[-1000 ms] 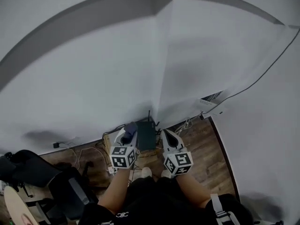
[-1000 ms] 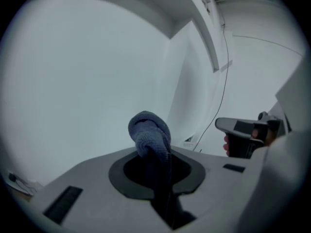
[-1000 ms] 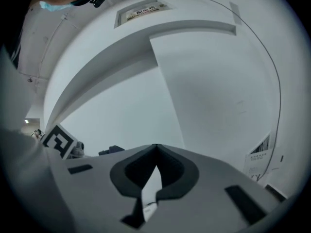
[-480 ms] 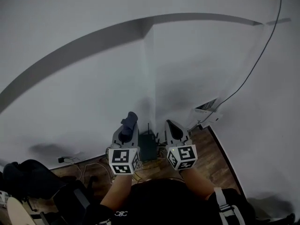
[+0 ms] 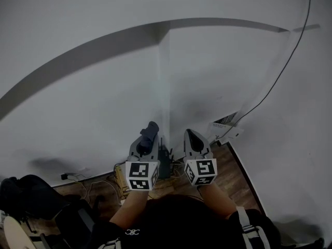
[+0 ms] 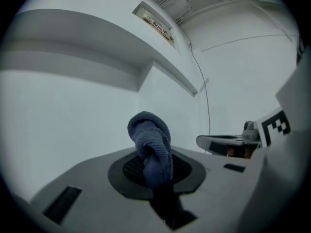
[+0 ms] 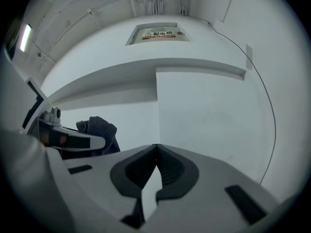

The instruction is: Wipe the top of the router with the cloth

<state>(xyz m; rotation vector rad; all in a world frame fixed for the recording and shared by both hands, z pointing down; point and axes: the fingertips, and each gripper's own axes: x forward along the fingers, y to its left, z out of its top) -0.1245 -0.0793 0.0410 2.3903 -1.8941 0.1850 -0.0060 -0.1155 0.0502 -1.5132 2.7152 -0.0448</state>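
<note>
The dark blue cloth (image 5: 151,130) is bunched up and sticks out of my left gripper (image 5: 146,140), which is shut on it. In the left gripper view the cloth (image 6: 150,149) stands up between the jaws and points at the white wall. My right gripper (image 5: 190,135) is held level beside the left one, with its jaws shut tip to tip on nothing (image 7: 156,147). The black router (image 5: 165,163) sits low on the floor between and below both grippers, mostly hidden, with thin antennas showing. Both grippers are raised off it.
A white wall corner (image 5: 163,77) rises straight ahead. A wall box with a black cable (image 5: 226,124) hangs at the right above the wooden floor (image 5: 239,176). Loose cables (image 5: 96,183) and a black bag (image 5: 31,196) lie at the left.
Both grippers have risen from beside the router and now point at the wall. The cloth stayed in the left gripper. The head view has tilted upward.
</note>
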